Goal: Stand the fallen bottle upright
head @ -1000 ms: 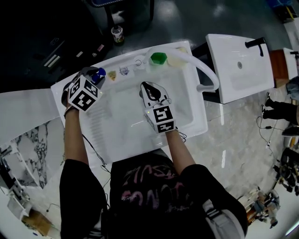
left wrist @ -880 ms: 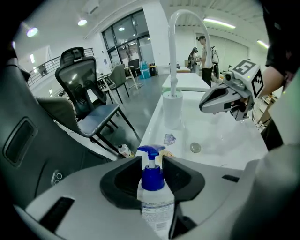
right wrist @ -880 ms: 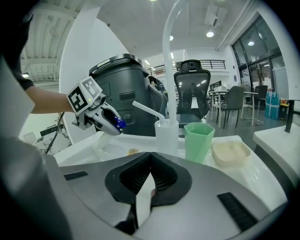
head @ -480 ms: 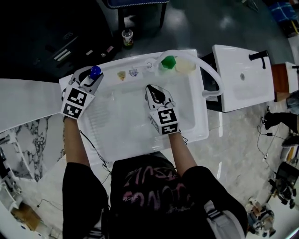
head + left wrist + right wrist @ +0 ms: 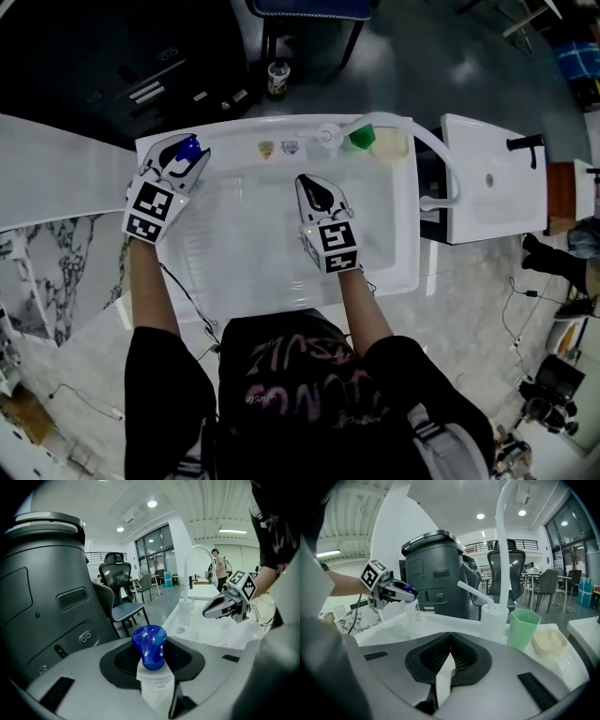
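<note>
1. Bottle (image 5: 190, 147) is, by my reading, at the last part of the job. It is off its side and held close to upright at the far left corner of the sink (image 5: 281, 281), about ten o'clock from the basin's middle.
2. Nearest the person, the right gripper (image 5: 315, 183) hangs over the middle of the basin. Its jaws are pressed together with nothing between them, so it has no part in the work.
3. Farther out at ten o'clock, the left gripper (image 5: 180, 157) is clenched around the bottle's neck just under the cap, which pokes out beyond the jaw tips.
4. The next move calls for lowering the base flat onto the sink's ledge and getting the body truly vertical. Only then should the jaws ease apart, since a top-heavy grip could tip the bottle on release. I cannot tell whether the base already touches the ledge.
5. Seen up close, the bottle is small, with a see-through, whitish body, a printed label and a rounded, glossy blue cap. In the right gripper view it hangs straight down from the jaws.
6. Farthest back, at about one o'clock, a green cup (image 5: 360, 138) and a curved white tap (image 5: 439, 159) stand well apart from the bottle.
</note>
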Demonstrator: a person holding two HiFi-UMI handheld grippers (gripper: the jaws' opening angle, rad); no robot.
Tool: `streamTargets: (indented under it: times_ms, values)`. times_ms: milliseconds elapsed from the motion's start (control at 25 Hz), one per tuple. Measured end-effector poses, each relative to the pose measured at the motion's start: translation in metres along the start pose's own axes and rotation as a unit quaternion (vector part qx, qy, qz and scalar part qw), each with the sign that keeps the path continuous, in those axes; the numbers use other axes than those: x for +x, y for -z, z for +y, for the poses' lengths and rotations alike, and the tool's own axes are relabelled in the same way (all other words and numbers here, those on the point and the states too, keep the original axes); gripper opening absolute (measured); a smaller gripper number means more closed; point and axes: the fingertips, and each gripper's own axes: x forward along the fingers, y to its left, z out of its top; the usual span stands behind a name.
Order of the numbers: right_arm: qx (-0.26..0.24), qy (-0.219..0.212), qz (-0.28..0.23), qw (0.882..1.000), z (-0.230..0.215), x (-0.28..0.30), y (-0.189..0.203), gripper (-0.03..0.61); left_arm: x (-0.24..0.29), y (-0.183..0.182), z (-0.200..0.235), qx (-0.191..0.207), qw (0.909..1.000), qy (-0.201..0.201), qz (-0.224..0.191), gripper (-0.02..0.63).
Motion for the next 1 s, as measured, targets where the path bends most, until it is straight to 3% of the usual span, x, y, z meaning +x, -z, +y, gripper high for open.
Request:
streamTargets:
  times_ms: [560, 1000]
  values:
    - [-0.008, 0.003, 0.002, 1.0, 0.0003, -0.0038, -0.0014, 0.013, 0.0042, 0.0058, -0.0002, 0.014, 0.9996, -0.014, 0.018, 0.16]
    - [-0.013, 0.002, 0.001, 1.0, 0.0043, -0.0091, -0.0045, 0.013, 0.0021, 0.007, 0.0018, -0.008, 0.9995, -0.023, 0.018, 0.184]
